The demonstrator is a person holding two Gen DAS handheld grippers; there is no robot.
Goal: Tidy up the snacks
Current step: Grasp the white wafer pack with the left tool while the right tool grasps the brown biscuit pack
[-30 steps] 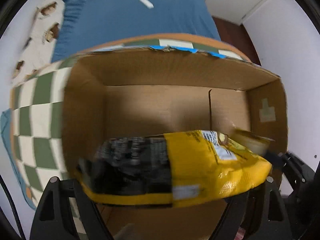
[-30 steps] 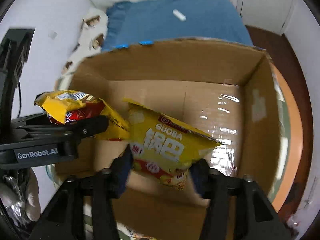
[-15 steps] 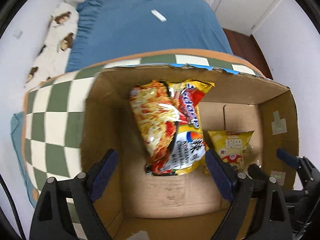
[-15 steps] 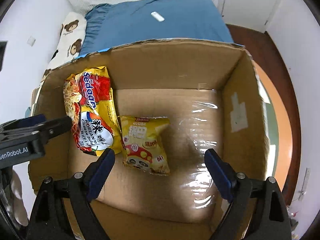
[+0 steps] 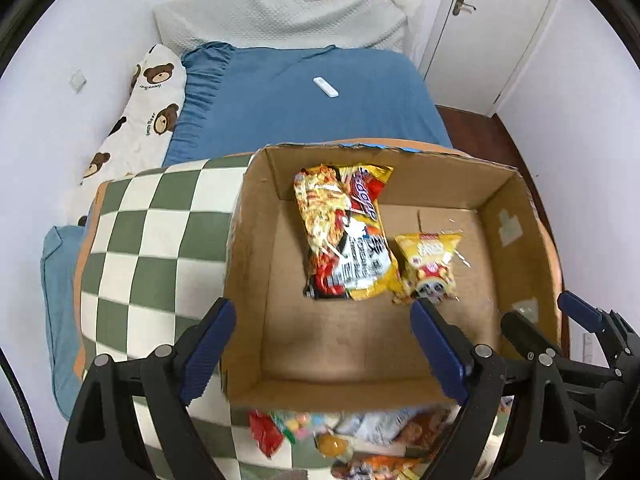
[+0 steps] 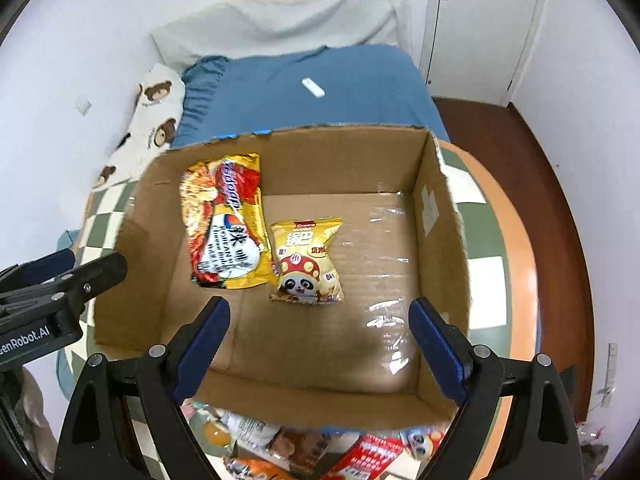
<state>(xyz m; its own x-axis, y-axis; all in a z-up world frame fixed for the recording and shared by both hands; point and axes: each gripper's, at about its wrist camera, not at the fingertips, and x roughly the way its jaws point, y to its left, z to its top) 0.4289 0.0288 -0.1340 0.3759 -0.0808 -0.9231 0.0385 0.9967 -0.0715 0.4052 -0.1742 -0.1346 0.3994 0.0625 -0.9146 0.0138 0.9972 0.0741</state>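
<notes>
An open cardboard box (image 5: 248, 248) (image 6: 444, 216) stands on a green-and-white checkered table. Inside it lie a yellow-red noodle packet (image 5: 344, 232) (image 6: 226, 224) and, to its right, a small yellow snack bag with a panda (image 5: 428, 264) (image 6: 306, 260). My left gripper (image 5: 320, 344) is open and empty above the box's near left edge. My right gripper (image 6: 320, 344) is open and empty above the box's near edge. Several loose snack packets (image 5: 352, 440) (image 6: 312, 448) lie on the table in front of the box.
The checkered table (image 5: 152, 232) has an orange rim (image 6: 520, 280). Behind it is a bed with a blue sheet (image 5: 304, 108), a bear-print pillow (image 5: 148, 120) and a small white remote (image 5: 326, 88). A white door (image 5: 488, 32) is at the back right.
Both grippers have let go of their packets, which now lie in the box. Both grippers have opened and drawn back and up, away from the box.
</notes>
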